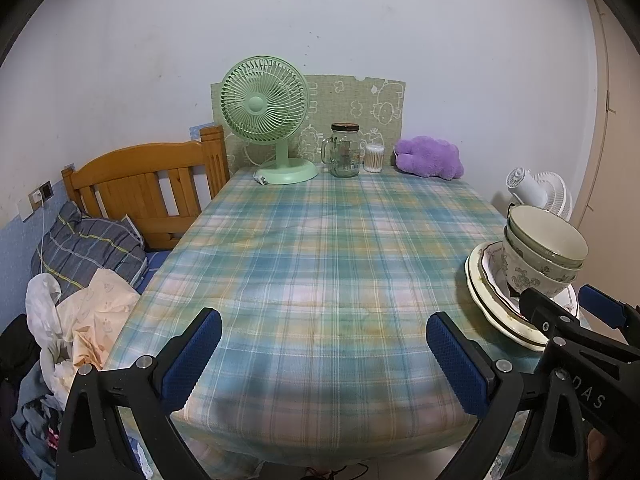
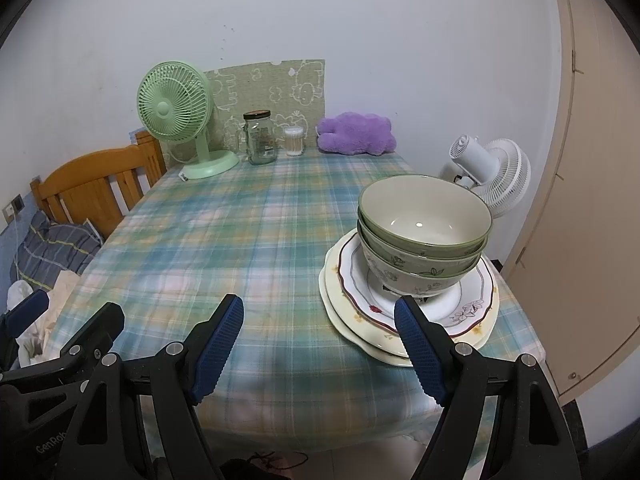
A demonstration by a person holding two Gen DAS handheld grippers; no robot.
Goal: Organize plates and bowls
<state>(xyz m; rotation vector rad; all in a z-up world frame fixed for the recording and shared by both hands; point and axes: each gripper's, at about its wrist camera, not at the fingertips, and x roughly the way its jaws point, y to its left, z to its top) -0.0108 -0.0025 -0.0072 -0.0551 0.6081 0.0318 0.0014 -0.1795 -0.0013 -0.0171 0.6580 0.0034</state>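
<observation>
So the dishes are all in one stack at the table's (image 2: 224,240) right edge, toward the near corner. Three bowls (image 2: 424,236) are nested together: the top one is plain olive green outside with a cream inside, the two under it are pale with leaf and flower prints. They sit on a pile of plates (image 2: 472,312), a white scalloped one with a dark red rim line and little flowers on top, creamy ones below.

Both tongs hang over the near edge, spread wide with nothing between them: left tongs (image 1: 324,352) near the middle, right tongs (image 2: 319,338) just beside the plates.

Green fan (image 2: 174,116), glass jar (image 2: 261,140) and purple plush (image 2: 356,134) line the far edge.
</observation>
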